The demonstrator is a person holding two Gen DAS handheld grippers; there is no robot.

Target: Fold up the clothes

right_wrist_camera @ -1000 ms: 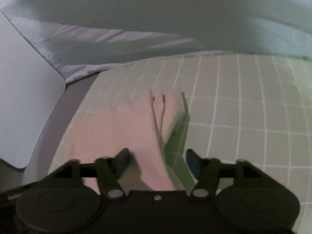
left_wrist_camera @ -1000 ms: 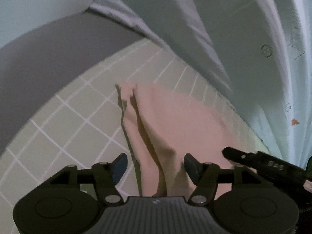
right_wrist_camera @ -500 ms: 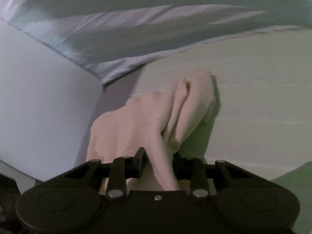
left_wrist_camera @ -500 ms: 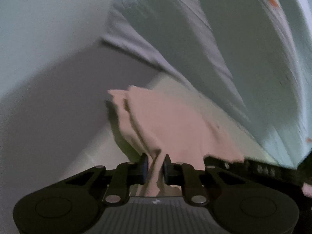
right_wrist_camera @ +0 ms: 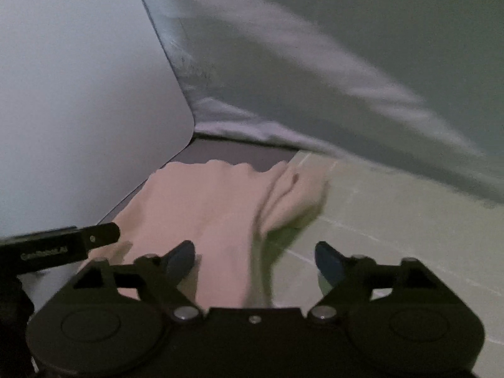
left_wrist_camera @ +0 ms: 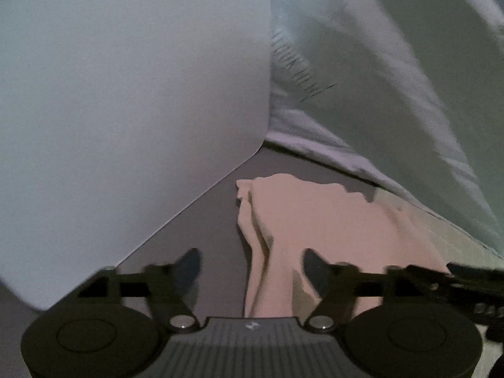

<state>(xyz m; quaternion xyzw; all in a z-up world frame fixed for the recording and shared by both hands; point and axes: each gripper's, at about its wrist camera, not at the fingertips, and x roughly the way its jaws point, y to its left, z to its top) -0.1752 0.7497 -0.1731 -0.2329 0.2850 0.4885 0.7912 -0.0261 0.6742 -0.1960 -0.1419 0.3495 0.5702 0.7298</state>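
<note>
A pink cloth (left_wrist_camera: 318, 214) lies bunched, partly on the grey surface (left_wrist_camera: 204, 230) and partly on the green grid mat (left_wrist_camera: 434, 220). My left gripper (left_wrist_camera: 250, 267) hangs over its near left edge. Its jaws are opening, and a loose fold runs up between them without the pads pressing on it. In the right wrist view the pink cloth (right_wrist_camera: 214, 201) has a raised fold at its right side. My right gripper (right_wrist_camera: 255, 255) is over that edge with its jaws opening. The cloth sits slack between them, by the left pad.
A white board (left_wrist_camera: 126, 110) stands close on the left, its corner near the cloth. Pale bedding fabric (left_wrist_camera: 393, 78) drapes across the back and right. The green grid mat (right_wrist_camera: 393, 220) stretches right. A finger of the other gripper (right_wrist_camera: 78, 242) reaches in from the left.
Half a second ago both grippers were shut on folds of the pink cloth. They have carried it off the mat toward the white board, and both jaws now stand apart with the cloth let go.
</note>
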